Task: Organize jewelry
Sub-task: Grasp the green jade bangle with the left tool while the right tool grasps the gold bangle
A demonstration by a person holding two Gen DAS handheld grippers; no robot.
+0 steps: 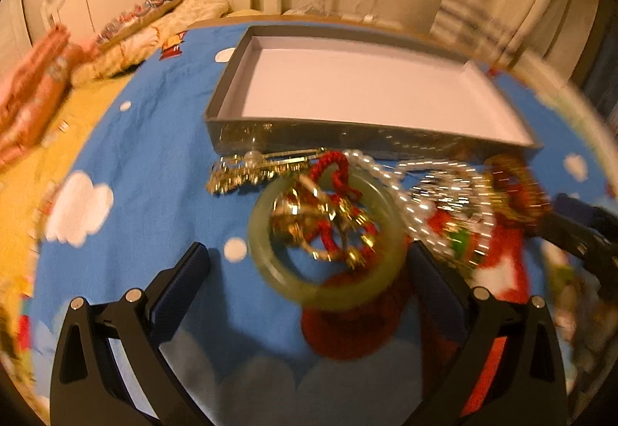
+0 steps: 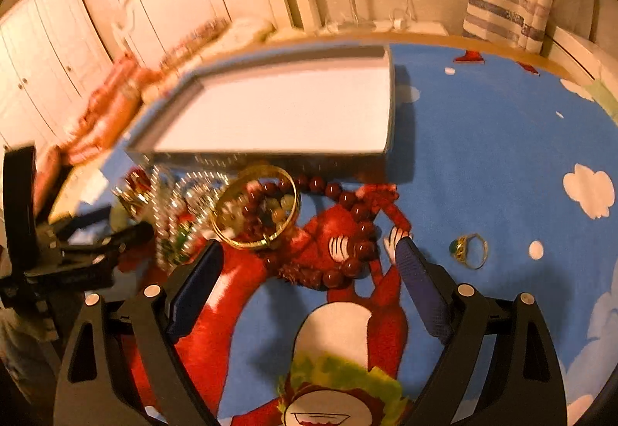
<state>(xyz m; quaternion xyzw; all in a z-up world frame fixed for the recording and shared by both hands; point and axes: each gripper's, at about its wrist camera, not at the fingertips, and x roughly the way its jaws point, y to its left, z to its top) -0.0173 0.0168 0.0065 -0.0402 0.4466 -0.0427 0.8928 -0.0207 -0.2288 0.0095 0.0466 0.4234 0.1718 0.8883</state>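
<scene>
A pile of jewelry lies on a blue cartoon bedsheet in front of an open grey box (image 1: 270,134) with a white inside. In the left wrist view, my left gripper (image 1: 307,256) is open around a green jade bangle (image 1: 270,263) that overlaps red cord and gold pieces (image 1: 328,221); a gold hairpin (image 1: 255,169) and pearl strands (image 1: 386,175) lie beside it. In the right wrist view, my right gripper (image 2: 309,252) is open above a dark red bead necklace (image 2: 347,202), next to a gold bangle (image 2: 255,213). A gold ring with a green stone (image 2: 469,250) lies apart at the right.
The box also shows in the right wrist view (image 2: 270,161), just behind the pile. The left gripper shows at the left edge of the right wrist view (image 2: 77,248). Orange and patterned bedding (image 1: 38,97) lies at the far left. White wardrobe doors (image 2: 58,39) stand behind the bed.
</scene>
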